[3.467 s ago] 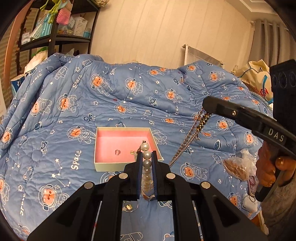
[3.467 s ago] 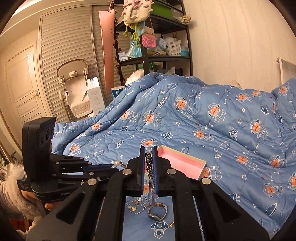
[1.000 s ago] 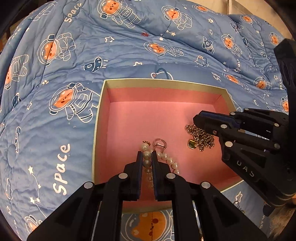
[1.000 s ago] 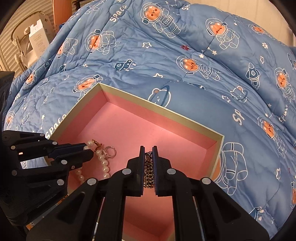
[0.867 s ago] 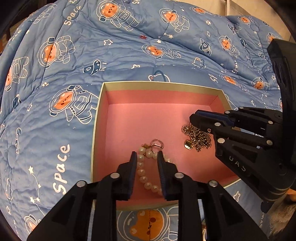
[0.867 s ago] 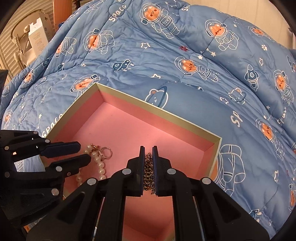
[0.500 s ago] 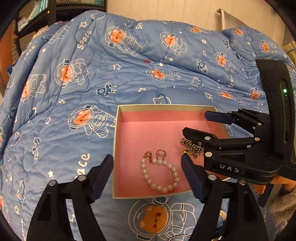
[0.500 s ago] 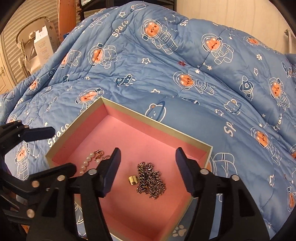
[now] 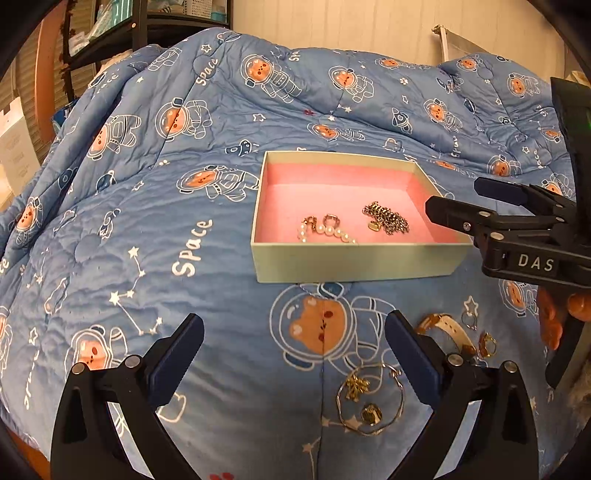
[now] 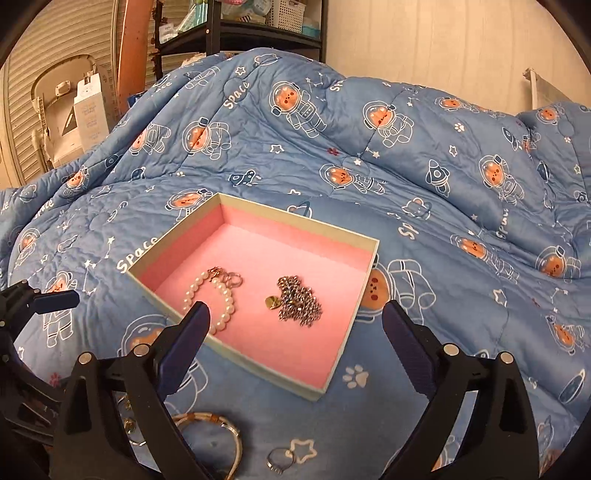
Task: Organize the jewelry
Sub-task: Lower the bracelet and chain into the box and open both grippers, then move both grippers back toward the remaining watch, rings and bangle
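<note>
A pale box with a pink lining (image 9: 354,264) (image 10: 258,363) lies on the blue quilt. Inside lie a pearl bracelet (image 9: 325,232) (image 10: 221,295) and a chain necklace with a gold heart charm (image 9: 388,219) (image 10: 299,301). My left gripper (image 9: 293,349) is open and empty, pulled back in front of the box. My right gripper (image 10: 295,332) is open and empty above the box's near edge; it also shows in the left wrist view (image 9: 465,206) at the box's right. Loose jewelry lies on the quilt: a thin gold necklace (image 9: 369,402), a bangle (image 9: 447,328) (image 10: 218,435), rings (image 9: 487,343) (image 10: 280,459).
The blue space-print quilt (image 9: 184,221) (image 10: 443,184) covers the bed and rises in folds at the back. A dark shelf unit (image 10: 240,29) and a white carton (image 10: 88,110) stand behind on the left. A hand (image 9: 557,314) holds the right gripper's handle.
Both grippers opened and let go: the pearl bracelet and the chain necklace now lie in the box. Both grippers then pulled back and up from the box.
</note>
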`<action>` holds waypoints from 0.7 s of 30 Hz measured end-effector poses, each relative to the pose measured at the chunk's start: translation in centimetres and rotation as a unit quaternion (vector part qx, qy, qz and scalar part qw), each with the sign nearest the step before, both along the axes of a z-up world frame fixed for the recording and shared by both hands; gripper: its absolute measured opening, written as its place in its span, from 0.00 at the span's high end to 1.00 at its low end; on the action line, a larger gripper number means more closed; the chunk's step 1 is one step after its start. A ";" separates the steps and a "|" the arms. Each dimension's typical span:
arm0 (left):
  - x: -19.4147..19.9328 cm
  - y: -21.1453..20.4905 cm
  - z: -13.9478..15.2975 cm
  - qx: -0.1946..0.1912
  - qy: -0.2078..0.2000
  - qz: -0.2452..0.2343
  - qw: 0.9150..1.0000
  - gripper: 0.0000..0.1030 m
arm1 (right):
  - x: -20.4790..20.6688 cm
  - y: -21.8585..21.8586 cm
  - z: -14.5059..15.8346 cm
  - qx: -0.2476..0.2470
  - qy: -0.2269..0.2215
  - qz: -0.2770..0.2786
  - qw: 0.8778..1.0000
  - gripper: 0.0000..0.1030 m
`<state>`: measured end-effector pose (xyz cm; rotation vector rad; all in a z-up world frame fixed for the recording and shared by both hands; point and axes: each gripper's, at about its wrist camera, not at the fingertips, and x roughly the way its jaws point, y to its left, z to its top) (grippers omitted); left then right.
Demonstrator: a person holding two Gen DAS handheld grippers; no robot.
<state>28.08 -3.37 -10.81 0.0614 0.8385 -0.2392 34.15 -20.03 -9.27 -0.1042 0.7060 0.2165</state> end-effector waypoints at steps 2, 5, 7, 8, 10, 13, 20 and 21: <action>-0.8 0.0 -0.3 0.002 0.002 -0.002 1.000 0.06 | -1.3 -0.2 -0.1 0.010 0.005 -0.003 1.000 0.10; -2.0 -0.2 -0.5 0.005 0.001 -0.004 1.000 0.06 | -2.8 -0.7 -0.4 0.022 0.014 -0.011 1.000 0.10; -2.6 -0.3 -0.6 0.006 0.001 -0.002 1.000 0.06 | -3.8 -0.8 -0.5 0.022 0.014 -0.012 1.000 0.10; -2.9 -0.3 -0.7 0.004 0.001 -0.002 1.000 0.06 | -4.3 -0.8 -0.6 0.020 0.014 -0.012 1.000 0.10; -3.5 -0.3 -0.8 0.001 0.003 -0.003 1.000 0.06 | -5.1 -0.9 -0.7 0.017 0.014 -0.013 1.000 0.10; -4.3 -0.4 -1.1 0.007 0.002 -0.003 1.000 0.06 | -6.3 -1.5 -0.9 0.025 0.014 -0.017 0.999 0.10; -5.8 0.0 -1.8 -0.003 0.014 0.001 1.000 0.06 | -8.7 -3.3 -1.9 0.031 0.029 -0.023 0.999 0.10; -6.0 0.1 -1.9 0.000 0.013 0.001 1.000 0.06 | -9.1 -3.6 -2.1 0.031 0.033 -0.021 0.999 0.10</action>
